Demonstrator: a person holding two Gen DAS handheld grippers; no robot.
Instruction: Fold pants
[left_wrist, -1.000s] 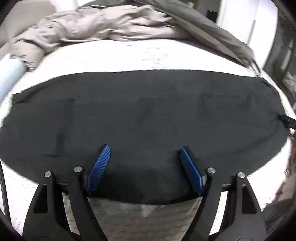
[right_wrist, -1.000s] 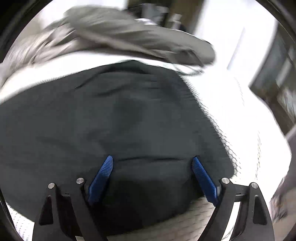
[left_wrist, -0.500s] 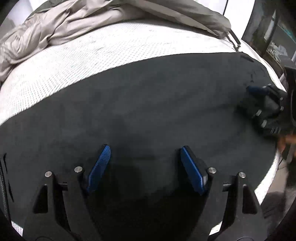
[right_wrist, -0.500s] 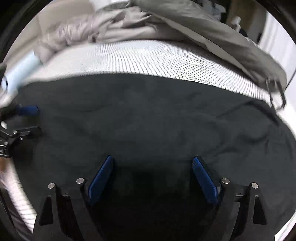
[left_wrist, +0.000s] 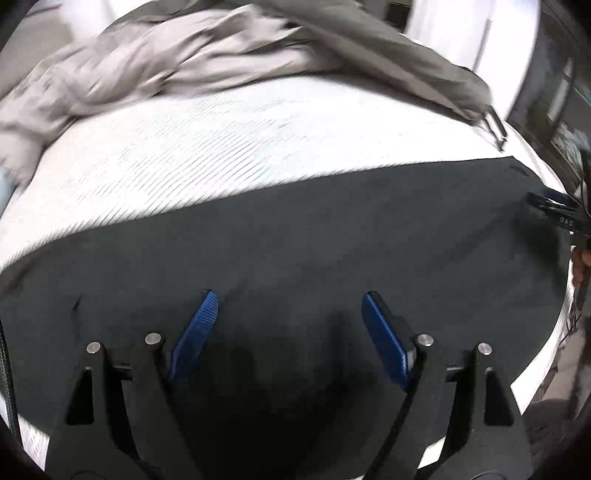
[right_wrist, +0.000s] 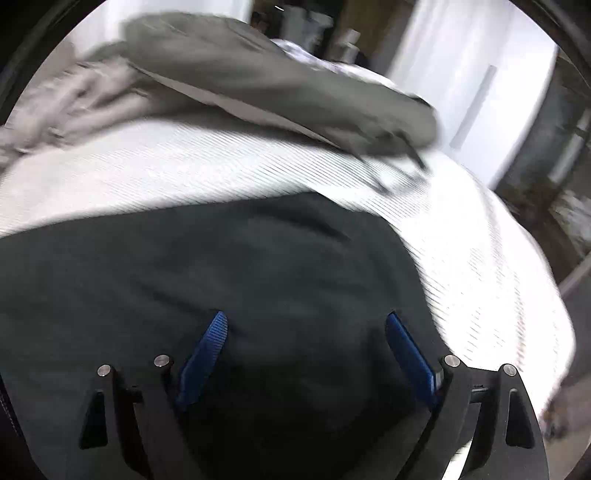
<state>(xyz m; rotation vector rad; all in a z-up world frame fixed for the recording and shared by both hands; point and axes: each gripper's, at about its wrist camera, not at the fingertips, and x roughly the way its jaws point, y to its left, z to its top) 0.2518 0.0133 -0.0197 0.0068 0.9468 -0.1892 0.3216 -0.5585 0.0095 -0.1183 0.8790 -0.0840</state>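
Note:
Black pants (left_wrist: 314, 243) lie spread flat across a white mattress (left_wrist: 221, 147). My left gripper (left_wrist: 290, 299) hovers over the middle of the pants, jaws wide open, nothing between the blue pads. At the right edge of the left wrist view the right gripper (left_wrist: 554, 210) shows partly over the pants' right end. In the right wrist view my right gripper (right_wrist: 306, 319) hangs open above the right end of the pants (right_wrist: 221, 266), with only flat cloth below it.
Crumpled beige bedding (left_wrist: 155, 62) and a grey-green garment (right_wrist: 277, 85) with a strap and buckle (left_wrist: 495, 125) lie along the far side of the mattress. The white mattress (right_wrist: 480, 258) drops off at the right. White cupboard doors (right_wrist: 472, 74) stand behind.
Both views have swung over the pants. The left view slid right along the cloth; the right gripper came into it and now sits at its far right edge. Both grippers stayed open.

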